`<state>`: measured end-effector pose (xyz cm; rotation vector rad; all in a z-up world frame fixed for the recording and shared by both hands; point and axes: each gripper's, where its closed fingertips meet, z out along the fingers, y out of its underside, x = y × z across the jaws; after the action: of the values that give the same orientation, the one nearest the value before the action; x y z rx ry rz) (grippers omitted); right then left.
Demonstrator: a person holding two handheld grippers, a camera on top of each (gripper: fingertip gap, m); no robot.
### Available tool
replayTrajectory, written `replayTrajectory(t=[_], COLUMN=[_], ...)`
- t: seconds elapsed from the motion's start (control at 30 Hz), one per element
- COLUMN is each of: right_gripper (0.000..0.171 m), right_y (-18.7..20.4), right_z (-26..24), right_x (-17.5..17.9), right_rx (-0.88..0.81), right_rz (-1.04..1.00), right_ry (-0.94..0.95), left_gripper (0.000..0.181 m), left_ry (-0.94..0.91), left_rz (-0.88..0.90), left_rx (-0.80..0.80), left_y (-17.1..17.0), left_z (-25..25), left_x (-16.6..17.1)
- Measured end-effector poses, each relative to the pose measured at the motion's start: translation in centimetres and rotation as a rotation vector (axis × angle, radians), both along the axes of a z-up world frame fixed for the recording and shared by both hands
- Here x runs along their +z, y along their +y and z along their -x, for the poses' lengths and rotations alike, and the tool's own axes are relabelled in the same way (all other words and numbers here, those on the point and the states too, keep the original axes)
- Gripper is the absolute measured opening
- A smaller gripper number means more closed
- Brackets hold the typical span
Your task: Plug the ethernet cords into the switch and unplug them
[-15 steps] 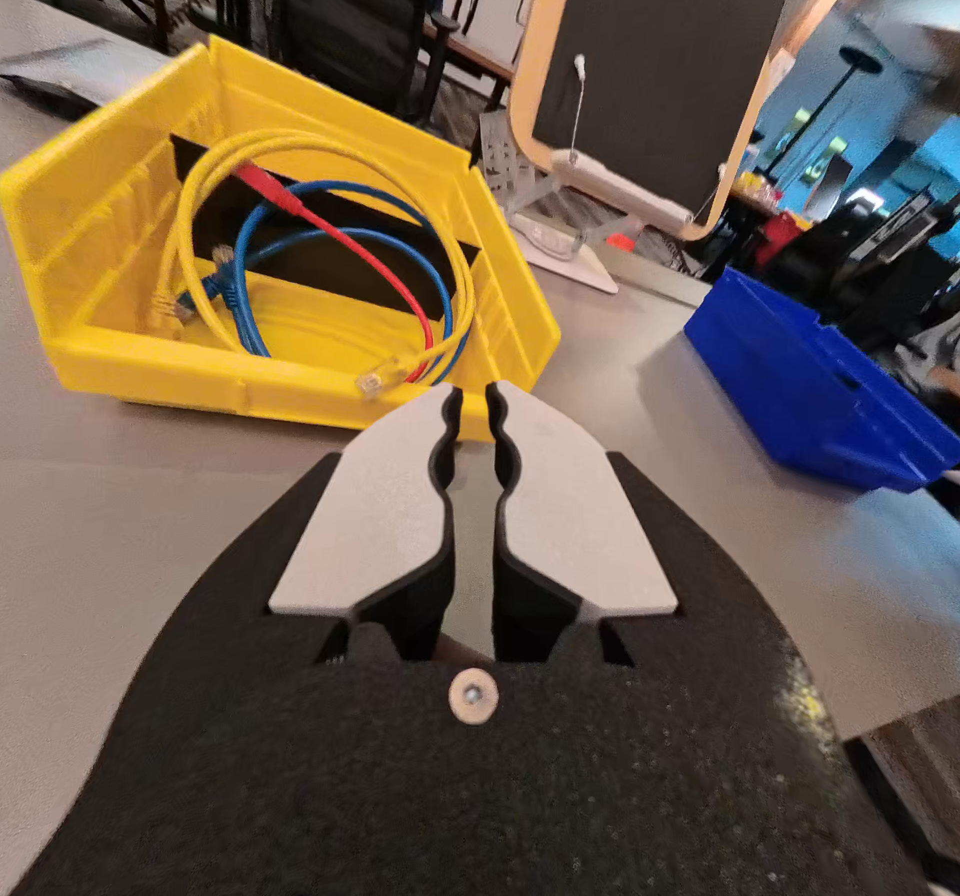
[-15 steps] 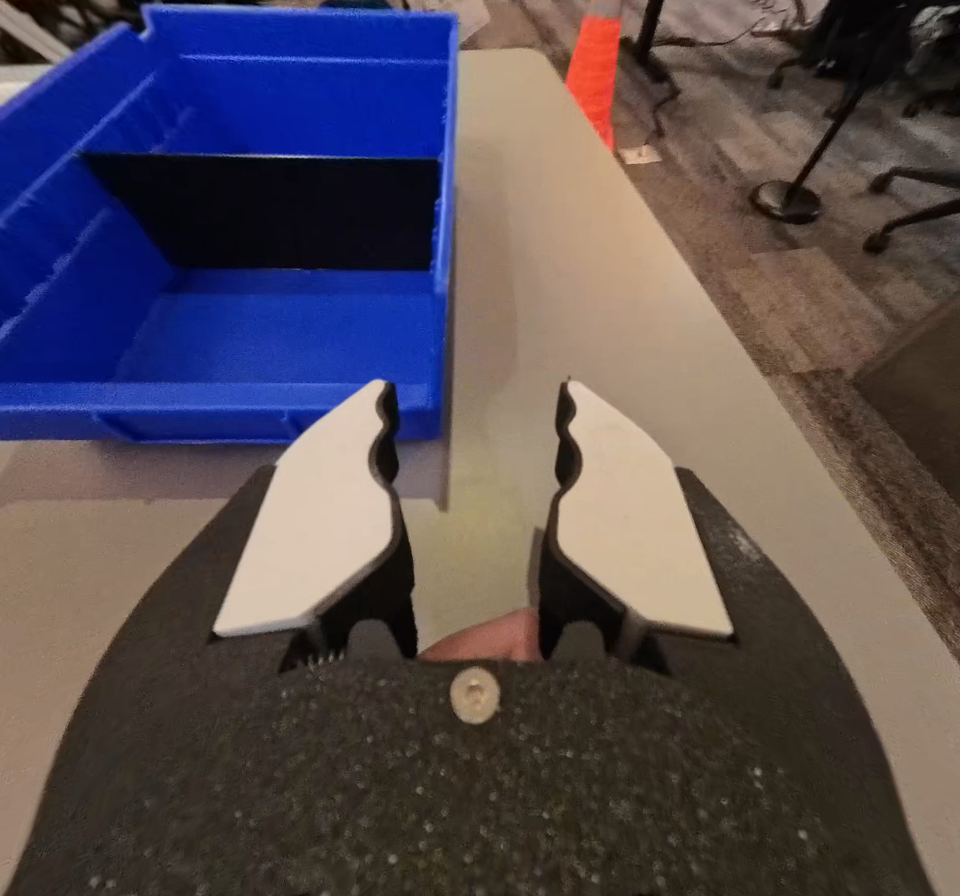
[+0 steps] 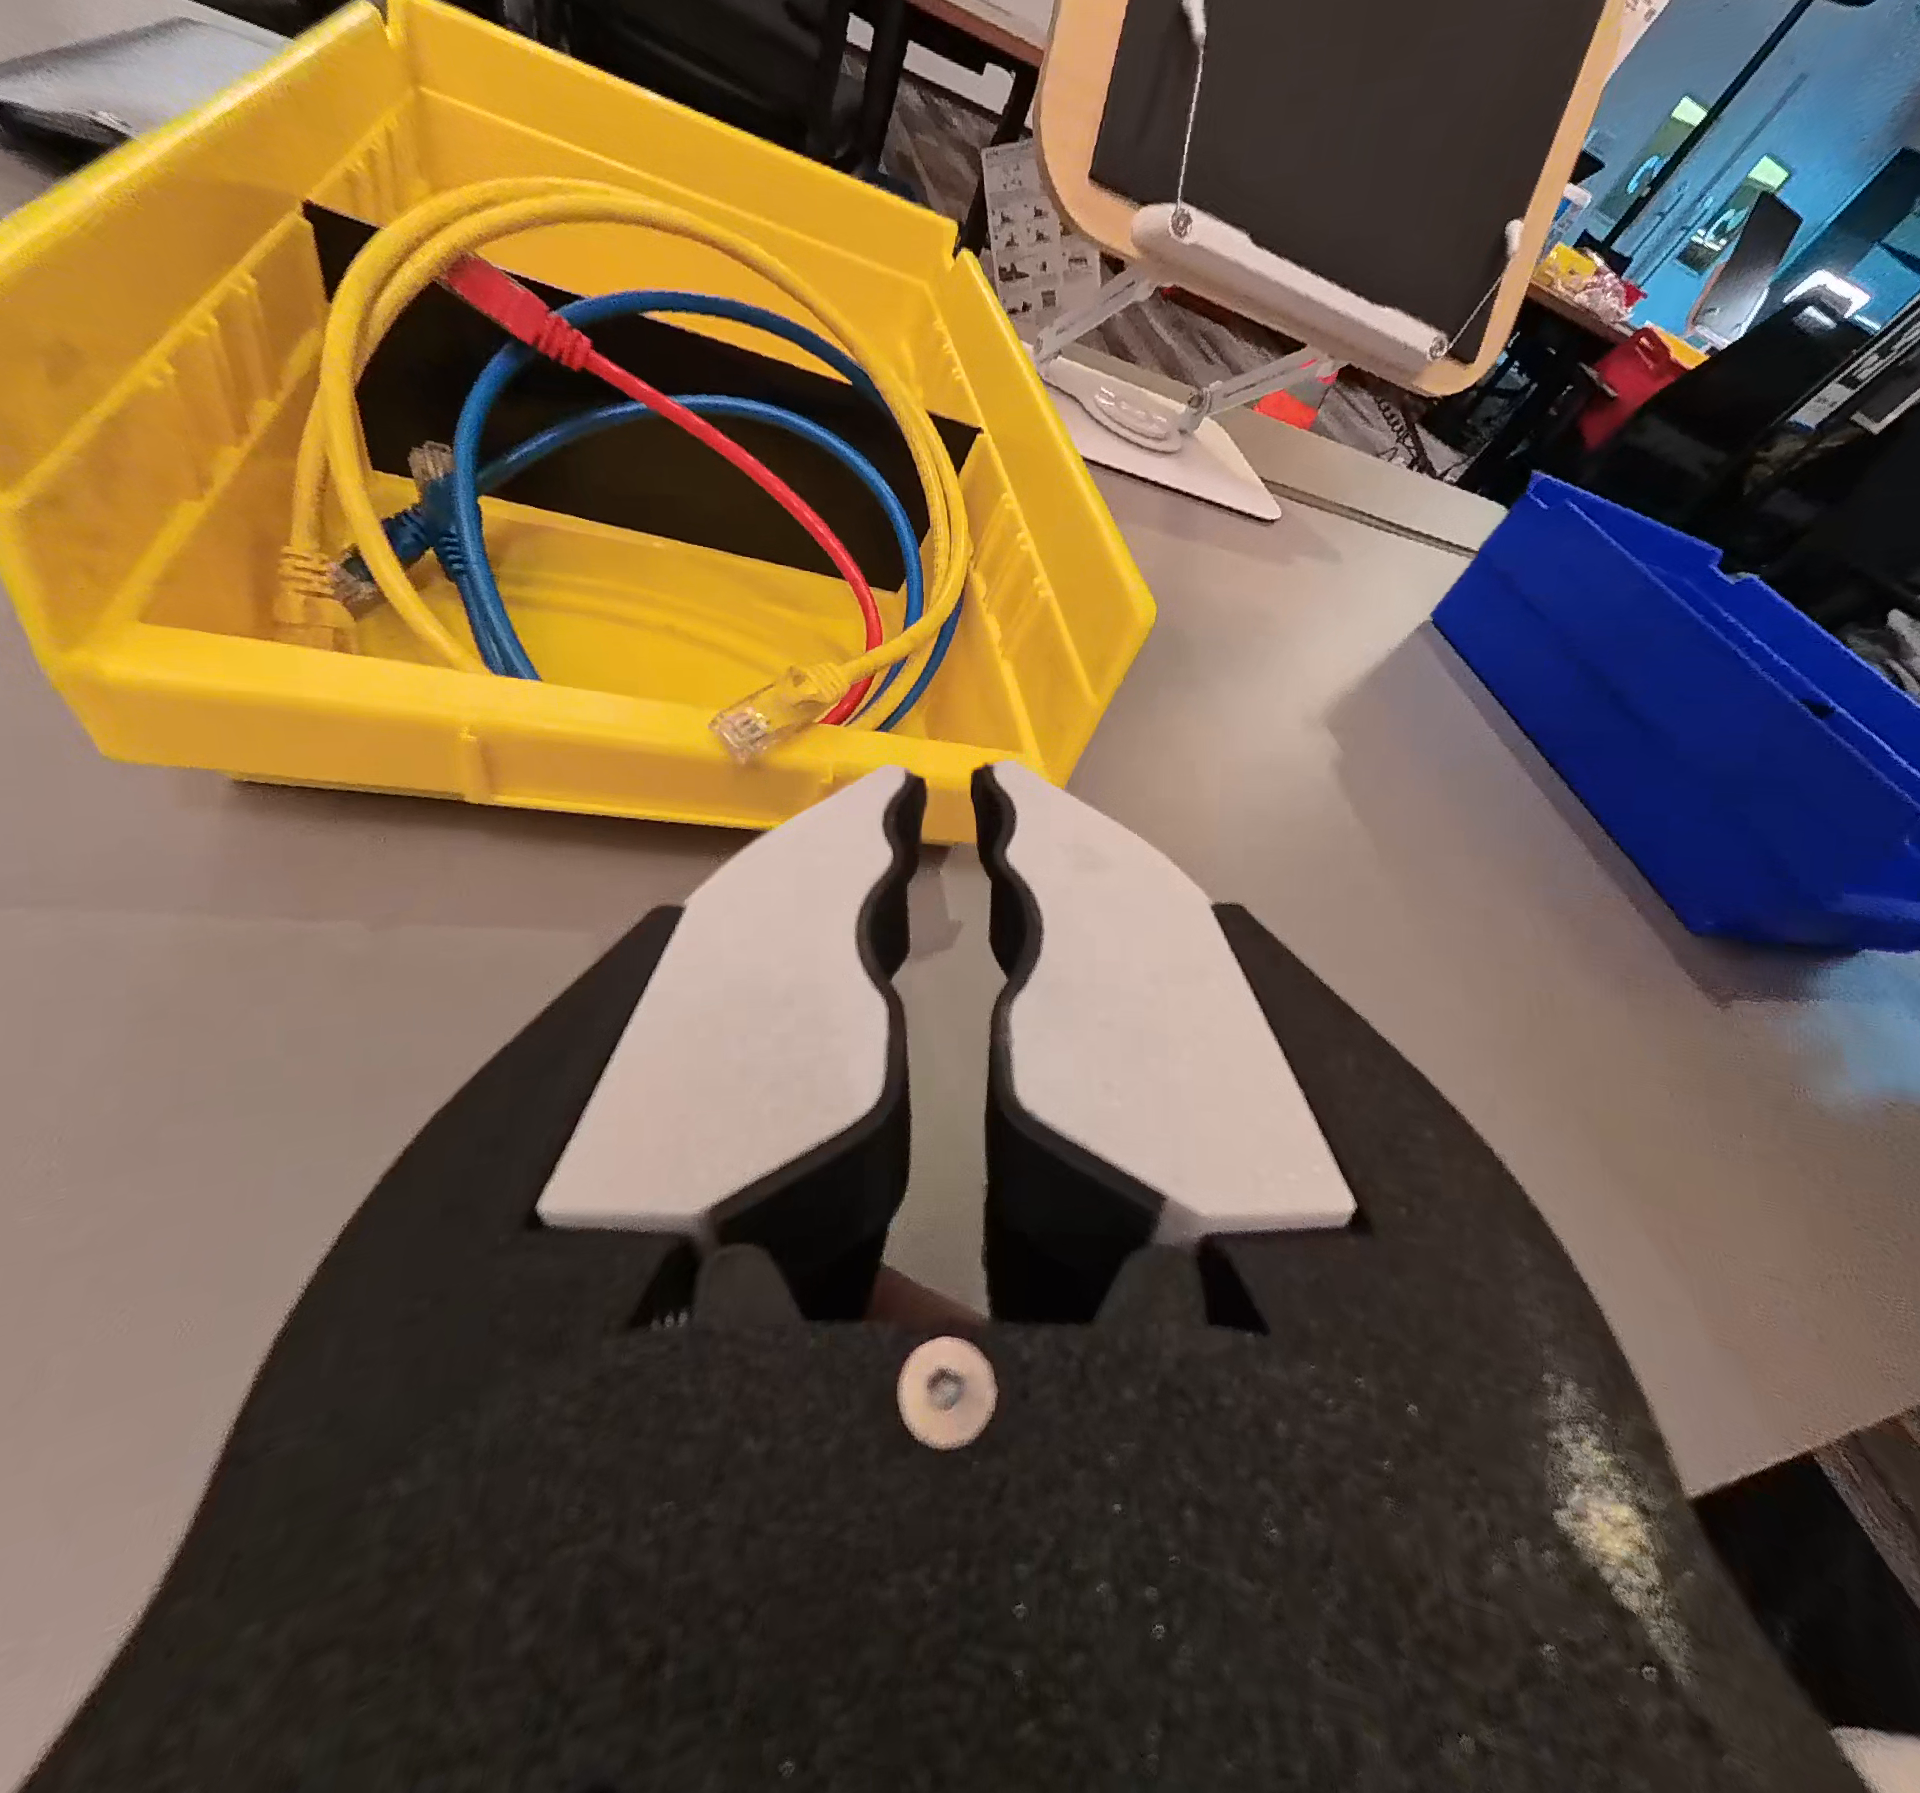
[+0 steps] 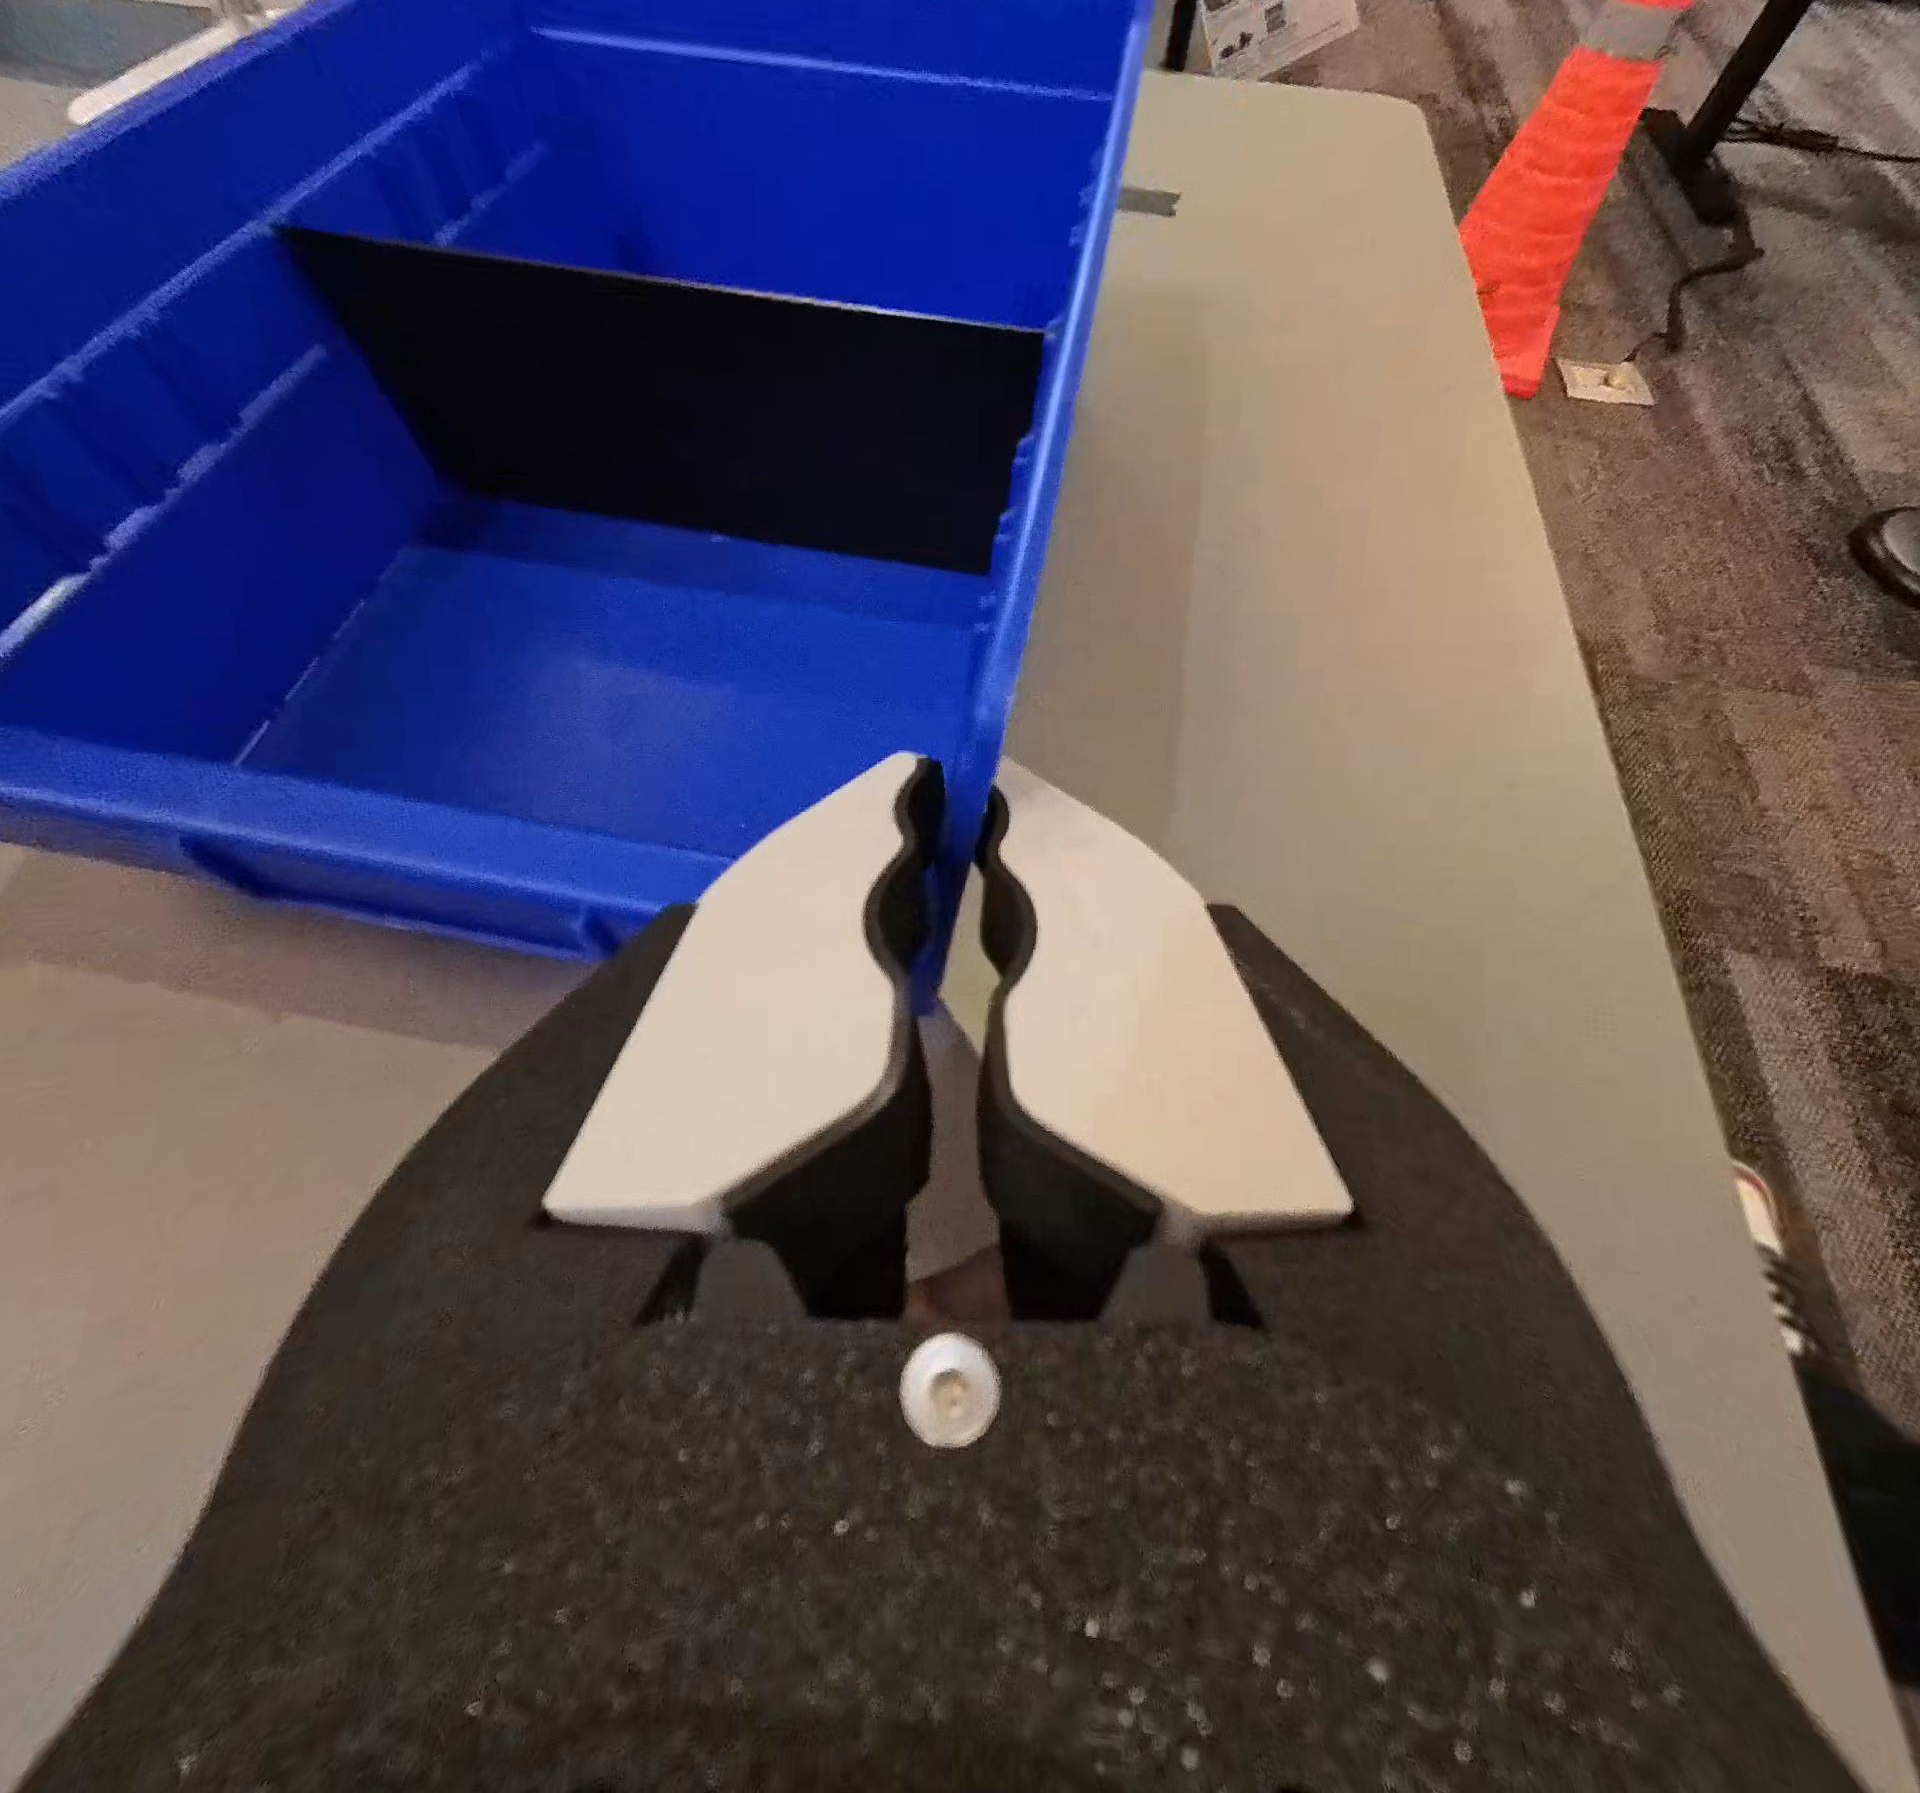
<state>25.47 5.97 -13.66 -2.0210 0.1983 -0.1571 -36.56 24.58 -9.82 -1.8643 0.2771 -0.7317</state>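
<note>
Yellow, blue and red ethernet cords [image 3: 665, 455] lie coiled in a yellow bin [image 3: 582, 756] on the grey table [image 3: 1351, 808], just ahead of the left gripper [image 3: 948, 787], whose jaws are nearly closed on nothing. Jaws of the right gripper [image 4: 961, 793] are likewise almost together and empty, pointing at the near corner of a blue bin [image 4: 831, 133].

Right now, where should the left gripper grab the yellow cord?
Grip the yellow cord just behind its clear plug, which pokes up over the yellow bin's near wall. Come from above and the near side: that end is lifted, nearest the left gripper, and probably free of the blue cord and red cord.
</note>
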Motion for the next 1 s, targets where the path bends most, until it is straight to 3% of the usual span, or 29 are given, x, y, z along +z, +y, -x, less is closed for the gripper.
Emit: replayTrajectory(t=[0.53, 1.0], right_gripper=[0.005, 0.007], right_y=[-0.4, 1.2], right_z=[0.8, -1.3], right_x=[-0.1, -0.1], right_rx=[-0.245, -0.239], right_rz=[-0.002, 0.018], right_ry=[-0.010, -0.059], left_gripper=[0.009, 0.009], left_ry=[0.069, 0.091], left_rz=[0.016, 0.009], left_rx=[-0.063, -0.088], left_y=[-0.7, -1.4], left_z=[-1.2, -1.7], left_x=[-0.8, -0.7])
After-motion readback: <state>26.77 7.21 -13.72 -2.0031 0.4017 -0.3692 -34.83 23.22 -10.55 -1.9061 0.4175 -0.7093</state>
